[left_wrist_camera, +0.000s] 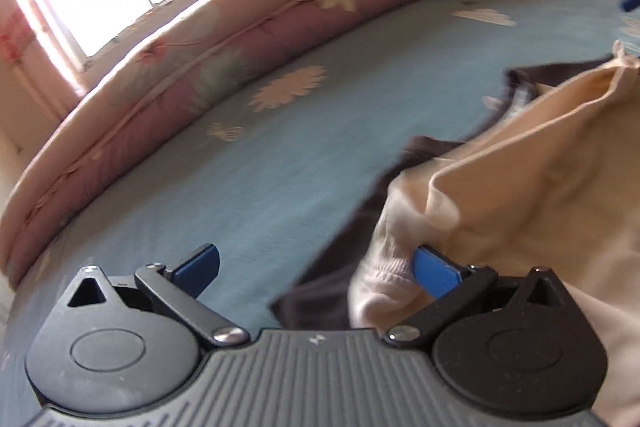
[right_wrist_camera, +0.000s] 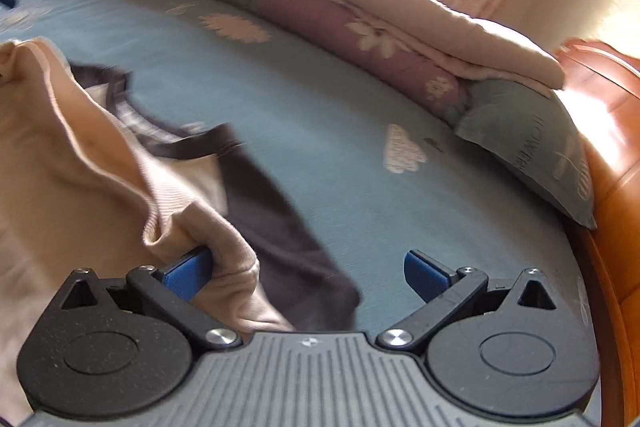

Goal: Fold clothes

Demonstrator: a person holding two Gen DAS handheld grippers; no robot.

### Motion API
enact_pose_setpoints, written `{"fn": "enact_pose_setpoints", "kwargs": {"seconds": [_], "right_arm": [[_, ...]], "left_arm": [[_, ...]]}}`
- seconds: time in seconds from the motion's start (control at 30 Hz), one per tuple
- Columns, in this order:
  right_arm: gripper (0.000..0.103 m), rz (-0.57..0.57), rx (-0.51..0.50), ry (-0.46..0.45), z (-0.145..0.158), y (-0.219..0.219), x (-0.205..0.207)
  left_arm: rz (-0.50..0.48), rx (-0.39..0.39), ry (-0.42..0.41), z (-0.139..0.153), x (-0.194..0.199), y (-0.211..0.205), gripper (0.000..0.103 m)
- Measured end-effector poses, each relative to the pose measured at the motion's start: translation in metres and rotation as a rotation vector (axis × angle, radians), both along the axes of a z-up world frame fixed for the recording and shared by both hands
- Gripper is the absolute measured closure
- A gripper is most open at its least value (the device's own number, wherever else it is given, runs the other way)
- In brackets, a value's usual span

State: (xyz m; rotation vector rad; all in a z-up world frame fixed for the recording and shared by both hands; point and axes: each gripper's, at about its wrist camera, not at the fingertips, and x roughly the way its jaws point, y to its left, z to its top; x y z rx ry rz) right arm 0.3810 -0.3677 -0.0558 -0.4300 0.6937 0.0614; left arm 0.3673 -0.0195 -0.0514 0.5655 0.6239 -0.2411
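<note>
Blue daisy-print bed sheet [left_wrist_camera: 240,163], smooth and flat. Rumpled on it, a soft ribbed cream garment [right_wrist_camera: 60,147] over dark cloth [right_wrist_camera: 280,219]. Left tongs [left_wrist_camera: 316,269] and right tongs [right_wrist_camera: 308,267] spread wide, cream folds draped against one blue pad each.

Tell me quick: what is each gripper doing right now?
Left gripper: open, gripping nothing; cream garment drapes over its right finger.
Right gripper: open, gripping nothing; cream garment bunched around its left finger.
</note>
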Motion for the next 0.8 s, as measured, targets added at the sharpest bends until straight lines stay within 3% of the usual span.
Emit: {"fn": "enact_pose_setpoints", "kwargs": {"seconds": [0.07,0.13,0.23,0.4,0.53,0.63,0.73,0.8], "right_arm": [[0.0,-0.083,0.024,-0.014,0.001,-0.01,0.01],[0.0,-0.108,0.063,-0.022,0.003,-0.015,0.009],[0.0,-0.075,0.12,-0.028,0.009,-0.012,-0.003],[0.0,0.137,0.316,0.076,0.008,0.006,-0.021],[0.0,0.2,0.42,0.163,-0.012,0.023,-0.01],[0.0,0.173,0.45,0.209,-0.032,0.028,0.004],[0.0,0.118,0.421,0.183,-0.043,0.023,0.019],[0.0,0.091,0.473,0.179,-0.043,0.015,0.025]], "left_arm": [[0.07,-0.009,-0.02,0.003,0.011,0.006,0.001],[0.08,-0.068,-0.011,0.009,0.01,0.012,0.001],[0.008,-0.166,0.041,0.013,-0.01,0.013,0.001],[-0.171,-0.447,0.275,0.001,-0.034,0.008,0.001],[-0.203,-0.573,0.428,-0.026,-0.019,-0.002,0.001],[-0.169,-0.624,0.431,-0.041,-0.001,0.001,0.001],[-0.111,-0.659,0.389,-0.046,0.018,0.007,0.001],[-0.065,-0.706,0.379,-0.045,0.027,0.014,0.001]]}}
